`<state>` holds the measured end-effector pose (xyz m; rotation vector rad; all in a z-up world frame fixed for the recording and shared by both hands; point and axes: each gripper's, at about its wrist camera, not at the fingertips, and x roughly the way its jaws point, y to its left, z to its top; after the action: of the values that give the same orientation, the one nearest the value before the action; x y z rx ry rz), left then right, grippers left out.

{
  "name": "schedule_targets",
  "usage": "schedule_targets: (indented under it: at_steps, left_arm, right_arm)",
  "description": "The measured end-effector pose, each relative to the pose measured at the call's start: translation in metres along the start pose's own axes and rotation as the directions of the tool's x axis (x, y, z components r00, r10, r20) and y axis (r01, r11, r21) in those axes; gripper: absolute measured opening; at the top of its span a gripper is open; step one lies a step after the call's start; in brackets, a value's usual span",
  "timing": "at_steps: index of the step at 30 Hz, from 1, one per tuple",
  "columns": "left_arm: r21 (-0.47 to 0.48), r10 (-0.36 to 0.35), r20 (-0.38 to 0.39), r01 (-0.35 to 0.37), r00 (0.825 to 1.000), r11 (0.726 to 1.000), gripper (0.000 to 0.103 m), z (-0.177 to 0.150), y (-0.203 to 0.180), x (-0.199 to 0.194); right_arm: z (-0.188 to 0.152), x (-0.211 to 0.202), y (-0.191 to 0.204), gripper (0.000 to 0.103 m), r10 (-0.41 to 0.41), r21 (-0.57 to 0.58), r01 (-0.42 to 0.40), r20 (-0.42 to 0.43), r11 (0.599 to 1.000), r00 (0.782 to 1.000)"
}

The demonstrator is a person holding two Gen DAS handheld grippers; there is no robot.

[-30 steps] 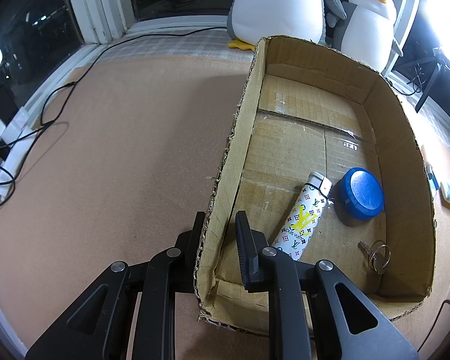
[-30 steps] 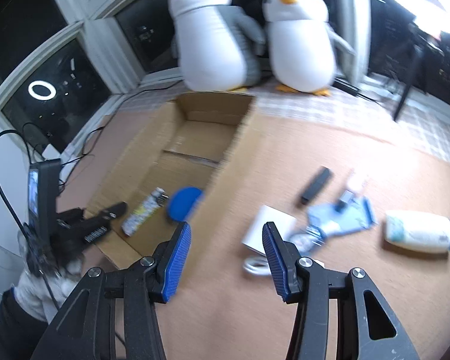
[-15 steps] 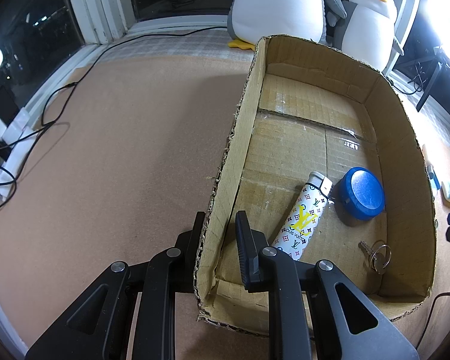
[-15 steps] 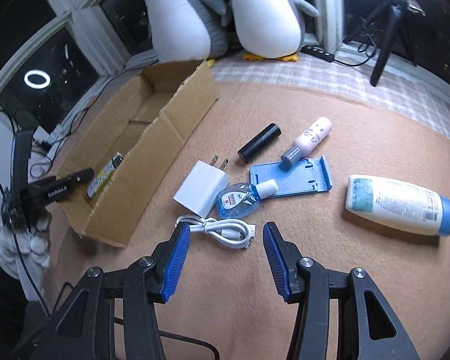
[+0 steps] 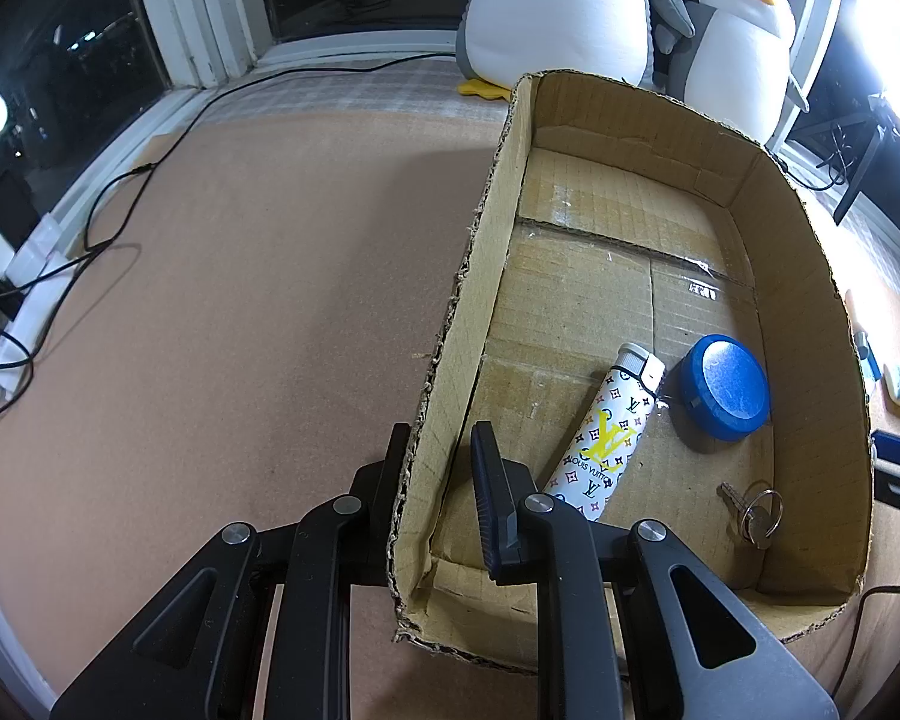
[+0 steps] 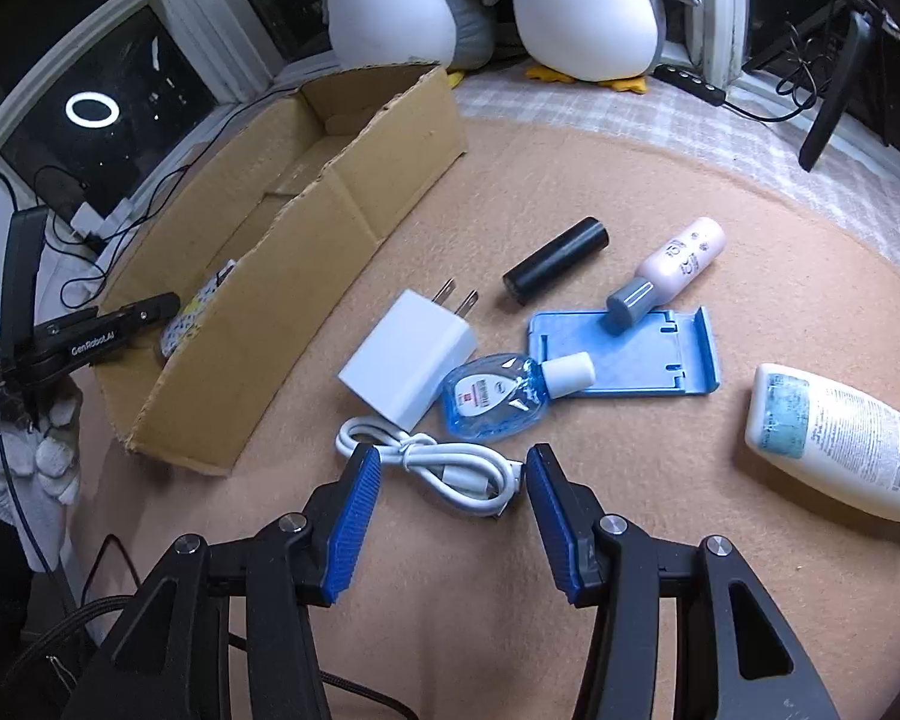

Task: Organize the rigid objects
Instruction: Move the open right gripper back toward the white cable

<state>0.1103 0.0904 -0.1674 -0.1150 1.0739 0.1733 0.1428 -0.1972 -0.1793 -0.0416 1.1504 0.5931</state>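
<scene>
My left gripper is shut on the near left wall of the cardboard box, one finger outside and one inside. In the box lie a patterned lighter, a blue round tin and keys on a ring. My right gripper stands open just over a coiled white cable on the tan mat, its blue pads either side of the coil and not touching it. Beyond the cable lie a white charger and a blue sanitizer bottle.
Further right are a blue phone stand, a black cylinder, a pink bottle and a white lotion bottle. Two plush penguins sit behind the box. Black cables run along the mat's left edge. A gloved hand holds the left gripper.
The right gripper has swung away from the box, over the loose items, and sunk toward the white cable, jaws unchanged. The left gripper and the box have not moved.
</scene>
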Motion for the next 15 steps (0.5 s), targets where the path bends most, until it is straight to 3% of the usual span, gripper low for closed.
schedule_targets:
  at_steps: [12,15]
  left_arm:
    - [0.000,0.001,0.000,-0.001,1.000,1.000,0.018,0.000,-0.001,0.000]
    - [0.000,0.001,0.000,-0.001,1.000,1.000,0.018,0.000,-0.001,0.000]
  right_arm:
    - [-0.021,-0.004,0.023,0.047,0.034,-0.056,-0.036,-0.038,0.998,0.999]
    - [-0.025,-0.005,0.033,0.047,-0.023,-0.110,0.019,-0.027,0.994,0.999]
